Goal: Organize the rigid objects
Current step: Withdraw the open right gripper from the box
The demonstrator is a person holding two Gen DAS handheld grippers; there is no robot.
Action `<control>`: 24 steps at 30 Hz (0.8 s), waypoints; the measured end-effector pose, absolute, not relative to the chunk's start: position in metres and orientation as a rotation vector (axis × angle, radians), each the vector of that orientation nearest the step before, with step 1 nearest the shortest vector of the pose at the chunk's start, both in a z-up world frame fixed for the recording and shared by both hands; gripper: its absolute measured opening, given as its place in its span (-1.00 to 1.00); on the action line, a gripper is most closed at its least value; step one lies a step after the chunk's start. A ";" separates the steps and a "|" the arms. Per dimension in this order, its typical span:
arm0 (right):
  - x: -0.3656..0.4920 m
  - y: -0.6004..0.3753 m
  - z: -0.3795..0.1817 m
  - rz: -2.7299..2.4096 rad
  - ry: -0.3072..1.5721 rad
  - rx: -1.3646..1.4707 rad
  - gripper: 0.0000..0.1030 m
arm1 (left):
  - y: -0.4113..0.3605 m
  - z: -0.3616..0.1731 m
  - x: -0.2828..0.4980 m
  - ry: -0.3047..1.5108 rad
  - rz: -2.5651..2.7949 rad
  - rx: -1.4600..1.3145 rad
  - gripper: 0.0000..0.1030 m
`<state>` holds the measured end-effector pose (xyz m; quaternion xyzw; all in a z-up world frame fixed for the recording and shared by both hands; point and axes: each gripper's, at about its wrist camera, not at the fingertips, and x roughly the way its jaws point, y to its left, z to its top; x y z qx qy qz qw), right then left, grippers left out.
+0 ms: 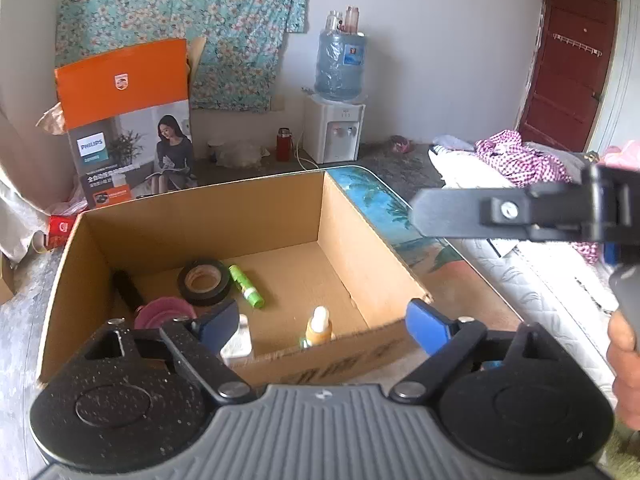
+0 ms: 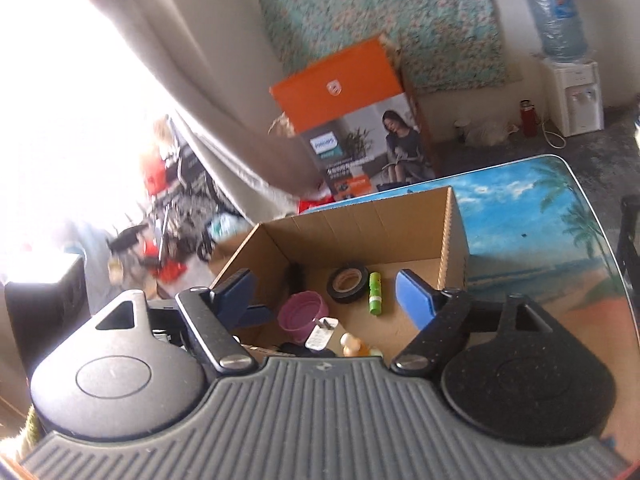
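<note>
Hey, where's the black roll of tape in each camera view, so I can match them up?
Left wrist: black tape roll lies on the floor of the cardboard box, left of centre, just left of the green tube.
Right wrist: tape roll at box centre, again just left of the green tube.
Shared landmark: the orange Philips box behind.

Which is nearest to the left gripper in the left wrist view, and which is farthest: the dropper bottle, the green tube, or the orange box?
From the left gripper:
1. Dropper bottle, between the fingers, inside the cardboard box.
2. Green tube, mid-floor, beside the tape roll.
3. Orange box, behind, by the wall.
</note>
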<state>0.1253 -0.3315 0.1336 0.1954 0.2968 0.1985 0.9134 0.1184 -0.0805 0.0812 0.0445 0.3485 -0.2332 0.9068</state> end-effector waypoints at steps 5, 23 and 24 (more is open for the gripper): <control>0.094 -0.335 0.127 0.390 0.601 0.457 0.58 | -0.067 0.087 0.091 0.721 -0.462 0.111 0.86; 0.065 -0.297 0.092 0.465 0.712 0.527 0.61 | -0.017 0.046 0.042 0.849 -0.301 0.133 0.91; 0.066 -0.294 0.089 0.468 0.723 0.529 0.61 | -0.015 0.043 0.042 0.859 -0.292 0.133 0.91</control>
